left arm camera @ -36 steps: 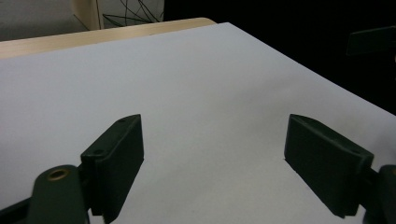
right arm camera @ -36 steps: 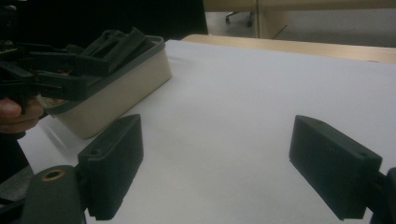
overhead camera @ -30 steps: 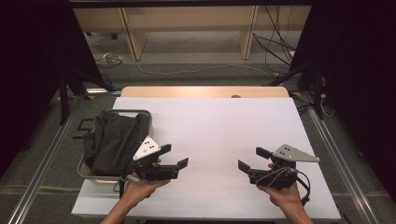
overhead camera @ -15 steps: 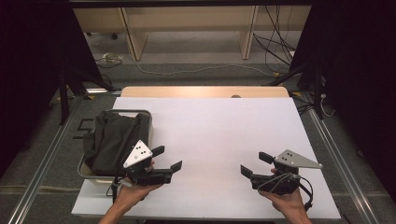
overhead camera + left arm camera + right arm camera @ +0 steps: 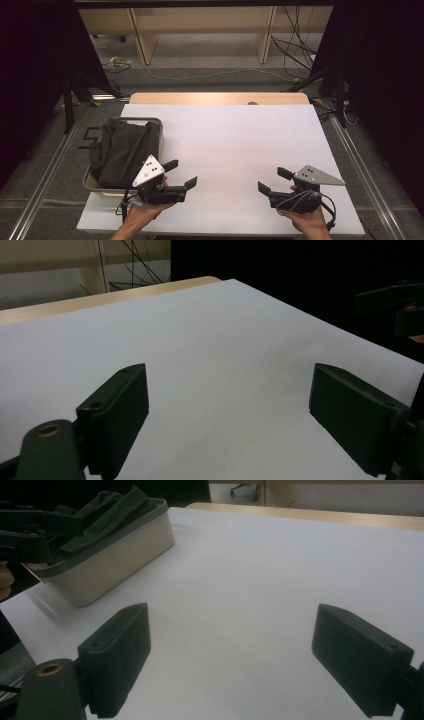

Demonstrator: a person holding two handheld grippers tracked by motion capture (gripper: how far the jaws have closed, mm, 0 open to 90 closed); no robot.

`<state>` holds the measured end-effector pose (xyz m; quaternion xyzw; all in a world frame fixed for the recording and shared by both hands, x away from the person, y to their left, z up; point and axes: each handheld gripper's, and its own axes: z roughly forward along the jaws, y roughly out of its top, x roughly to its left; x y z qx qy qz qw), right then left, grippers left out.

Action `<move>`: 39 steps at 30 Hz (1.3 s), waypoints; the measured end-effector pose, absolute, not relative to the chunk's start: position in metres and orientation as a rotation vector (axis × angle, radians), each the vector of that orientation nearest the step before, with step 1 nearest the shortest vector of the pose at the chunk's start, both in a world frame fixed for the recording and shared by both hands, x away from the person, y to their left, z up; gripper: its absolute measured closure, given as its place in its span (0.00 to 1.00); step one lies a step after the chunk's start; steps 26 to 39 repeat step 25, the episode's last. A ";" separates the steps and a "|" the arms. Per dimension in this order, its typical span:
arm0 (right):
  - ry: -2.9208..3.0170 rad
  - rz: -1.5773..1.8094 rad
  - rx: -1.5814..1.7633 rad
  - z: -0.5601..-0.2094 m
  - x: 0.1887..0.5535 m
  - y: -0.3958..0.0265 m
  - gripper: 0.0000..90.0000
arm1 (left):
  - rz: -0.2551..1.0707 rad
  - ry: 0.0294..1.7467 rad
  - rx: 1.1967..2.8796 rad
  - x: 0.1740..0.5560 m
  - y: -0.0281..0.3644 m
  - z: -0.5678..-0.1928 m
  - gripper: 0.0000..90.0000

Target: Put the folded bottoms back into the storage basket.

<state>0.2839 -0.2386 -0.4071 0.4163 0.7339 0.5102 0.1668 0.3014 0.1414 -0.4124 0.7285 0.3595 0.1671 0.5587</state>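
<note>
A beige bin (image 5: 159,131) with a grey rim stands at the left edge of the white table (image 5: 230,145), stuffed with dark cloth (image 5: 120,150). My left gripper (image 5: 181,173) hovers just right of the bin's near corner, jaws wide apart with bare table between them (image 5: 227,395). My right gripper (image 5: 274,181) is held low near the front right of the table, also open and holding nothing (image 5: 230,640). In the right gripper view the bin (image 5: 115,555) and cloth (image 5: 107,510) lie ahead to the left, with the left gripper (image 5: 35,527) in front of them.
A wooden strip (image 5: 220,98) borders the table's far edge. Beyond it are desk legs and cables (image 5: 295,50) on the floor. Metal rails (image 5: 45,175) run along both sides. The other gripper's jaw (image 5: 395,300) shows at the right of the left gripper view.
Both hands have drawn back toward the table's front edge. The left gripper has slid slightly right, away from the bin. Both stay open.
</note>
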 end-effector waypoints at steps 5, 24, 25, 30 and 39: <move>2.083 1.478 1.173 -0.406 0.284 -0.239 0.19 | 0.393 0.863 1.699 0.303 0.145 -0.412 0.18; 2.063 1.482 1.174 -0.404 0.286 -0.239 0.18 | 0.427 0.860 1.707 0.306 0.142 -0.415 0.17; 2.064 1.483 1.176 -0.404 0.286 -0.239 0.18 | 0.427 0.860 1.707 0.306 0.142 -0.415 0.17; 2.064 1.483 1.176 -0.404 0.286 -0.239 0.18 | 0.427 0.860 1.707 0.306 0.142 -0.415 0.17; 2.064 1.483 1.176 -0.404 0.286 -0.239 0.18 | 0.427 0.860 1.707 0.306 0.142 -0.415 0.17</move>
